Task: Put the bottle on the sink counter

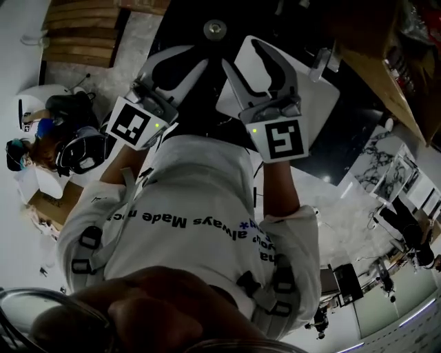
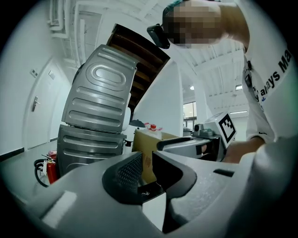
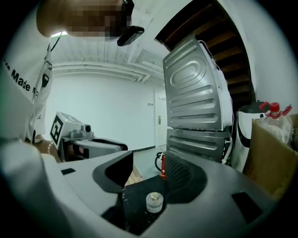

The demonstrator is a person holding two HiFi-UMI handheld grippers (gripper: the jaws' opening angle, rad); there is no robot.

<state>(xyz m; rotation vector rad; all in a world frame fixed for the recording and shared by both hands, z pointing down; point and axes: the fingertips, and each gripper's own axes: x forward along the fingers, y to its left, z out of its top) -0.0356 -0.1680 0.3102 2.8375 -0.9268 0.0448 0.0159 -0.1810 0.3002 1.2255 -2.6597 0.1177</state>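
Note:
In the head view I hold both grippers side by side before my chest, above a dark basin (image 1: 180, 19) with a round metal drain (image 1: 215, 28). My left gripper (image 1: 180, 62) has its jaws a narrow gap apart, and the left gripper view shows nothing between them (image 2: 146, 162). My right gripper (image 1: 242, 58) stands wider, and nothing lies between its jaws either (image 3: 148, 167). A red-capped bottle top (image 2: 152, 127) pokes out of a cardboard box (image 2: 146, 153). The right gripper view shows the same red cap (image 3: 274, 109) at the far right, well off from either gripper.
A white board (image 1: 320, 96) lies under the right gripper beside the basin. The brown box (image 1: 386, 55) fills the upper right. A grey ribbed metal casing (image 3: 195, 93) leans against a wooden stair, with a red fire extinguisher (image 3: 163, 167) at its foot. Bags and a helmet (image 1: 76, 152) lie at the left.

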